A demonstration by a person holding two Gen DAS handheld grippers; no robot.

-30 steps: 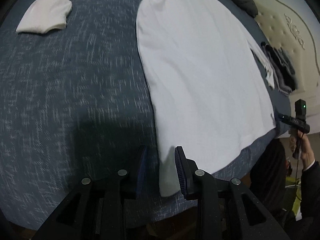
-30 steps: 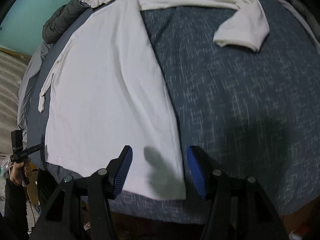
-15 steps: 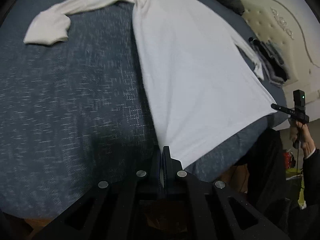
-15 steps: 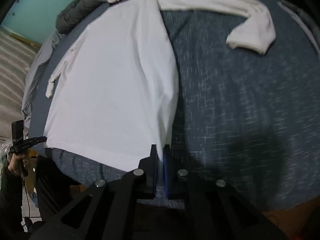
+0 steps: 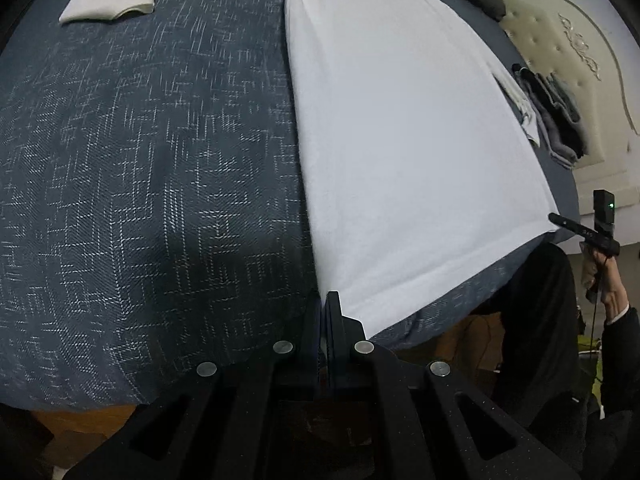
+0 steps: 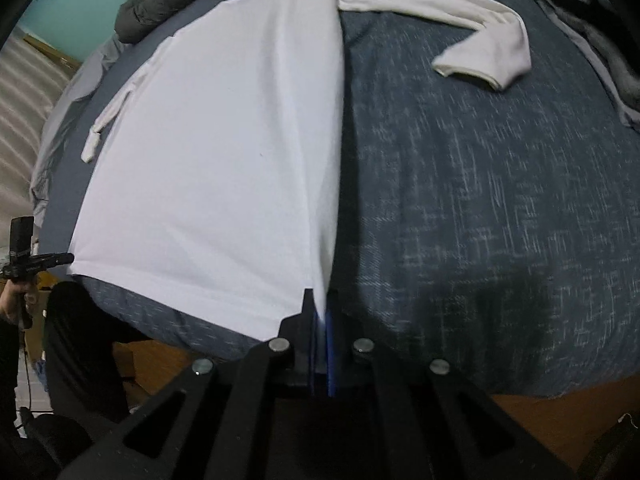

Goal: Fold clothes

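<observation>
Left wrist view, your left gripper (image 5: 323, 300) pinched on the white shirt's (image 5: 400, 140) hem corner; your right gripper (image 6: 320, 300) clamped on the opposite corner; shirt spread flat on the blue bed (image 5: 140, 160), sleeve (image 6: 480, 52) outstretched.

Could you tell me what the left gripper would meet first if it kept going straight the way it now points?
Probably the white shirt whose hem corner the left gripper already pinches, with the blue bedspread right underneath; depth is uncertain.

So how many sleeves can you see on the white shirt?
2. One long sleeve lies stretched out on the blue bedcover, cuff bent back. The other sleeve lies tucked along the shirt's opposite edge, partly hidden.
</observation>
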